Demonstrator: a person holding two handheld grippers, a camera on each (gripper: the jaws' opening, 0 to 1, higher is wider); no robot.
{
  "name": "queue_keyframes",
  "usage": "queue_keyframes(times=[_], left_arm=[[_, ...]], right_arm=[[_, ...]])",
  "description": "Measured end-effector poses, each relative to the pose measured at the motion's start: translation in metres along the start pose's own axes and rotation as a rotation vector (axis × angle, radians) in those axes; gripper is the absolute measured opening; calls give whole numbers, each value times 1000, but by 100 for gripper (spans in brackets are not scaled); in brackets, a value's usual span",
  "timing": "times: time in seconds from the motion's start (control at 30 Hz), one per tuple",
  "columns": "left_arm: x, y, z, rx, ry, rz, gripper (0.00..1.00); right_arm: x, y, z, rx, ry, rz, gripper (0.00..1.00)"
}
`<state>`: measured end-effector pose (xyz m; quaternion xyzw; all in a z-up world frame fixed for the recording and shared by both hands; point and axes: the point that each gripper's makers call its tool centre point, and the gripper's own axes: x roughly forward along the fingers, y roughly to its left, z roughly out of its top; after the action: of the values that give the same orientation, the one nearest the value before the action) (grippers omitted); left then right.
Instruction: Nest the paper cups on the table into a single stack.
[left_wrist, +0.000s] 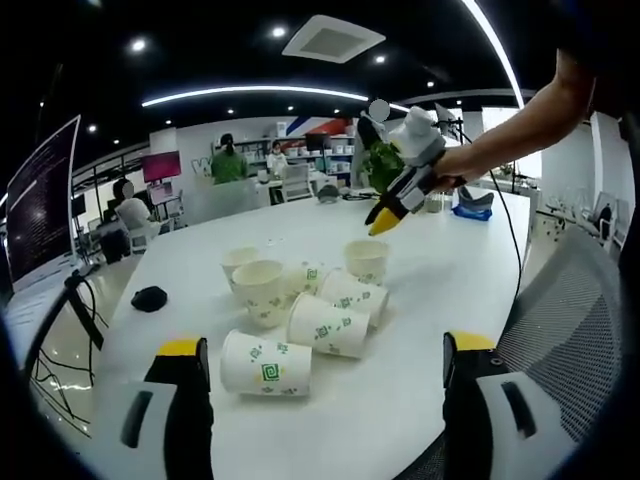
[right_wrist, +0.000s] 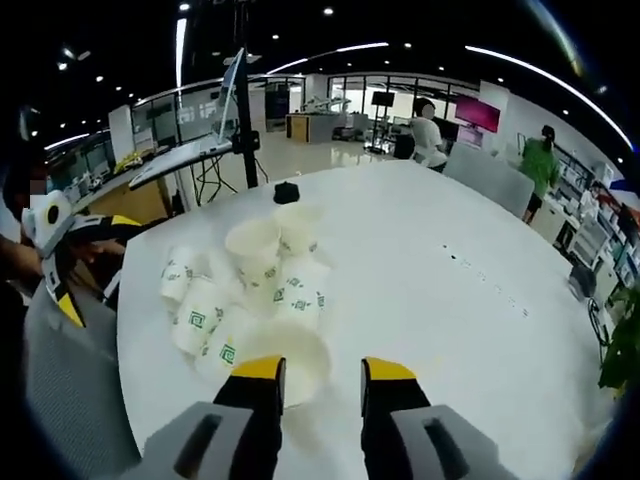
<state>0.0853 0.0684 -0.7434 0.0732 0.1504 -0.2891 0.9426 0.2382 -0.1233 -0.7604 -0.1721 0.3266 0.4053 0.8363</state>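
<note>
The left hand-held gripper (left_wrist: 325, 375) hovers with its jaws spread wide and nothing between them; just beyond them, at 12 o'clock, a paper cup (left_wrist: 265, 364) lies on its side on the white desk (left_wrist: 420, 300). The right hand-held gripper (right_wrist: 322, 385) has its jaws parted by a narrow gap, also holding nothing, and an upright cup (right_wrist: 285, 360) stands at its 11 o'clock, partly hidden by the left jaw. In the left gripper view the right hand-held gripper hangs above the far side of the cluster, at 1 o'clock.

The cups sit in one loose cluster (left_wrist: 305, 300) mid-desk: several tipped over and touching, a few upright. None appears nested, so the stacking seems to be just starting. A small black object (left_wrist: 149, 297) lies apart at 10 o'clock.

To do this well, I would take the upright cup as the base, pinch it lightly by the rim to avoid crushing the paper, and bring a toppled cup in mouth-up, aligned before pressing down. Neighbours may roll when disturbed.
</note>
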Motion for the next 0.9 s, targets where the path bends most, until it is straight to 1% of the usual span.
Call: queue_keyframes(times=[0.17, 0.23, 0.37, 0.47, 0.7, 0.9], left_arm=[[0, 1, -1, -4, 2, 1, 96], [0, 1, -1, -3, 3, 2, 96], [0, 1, -1, -5, 6, 2, 95], [0, 1, -2, -5, 11, 2, 95], [0, 1, -3, -6, 14, 4, 95], [0, 1, -3, -7, 15, 5, 94]], right_arm=[[10, -4, -4, 2, 21, 2, 24], [13, -3, -4, 4, 26, 4, 23], [13, -1, -3, 2, 34, 2, 20], [18, -1, -4, -23, 50, 0, 15], [26, 2, -11, -26, 69, 3, 12], [29, 2, -11, -36, 85, 4, 9]])
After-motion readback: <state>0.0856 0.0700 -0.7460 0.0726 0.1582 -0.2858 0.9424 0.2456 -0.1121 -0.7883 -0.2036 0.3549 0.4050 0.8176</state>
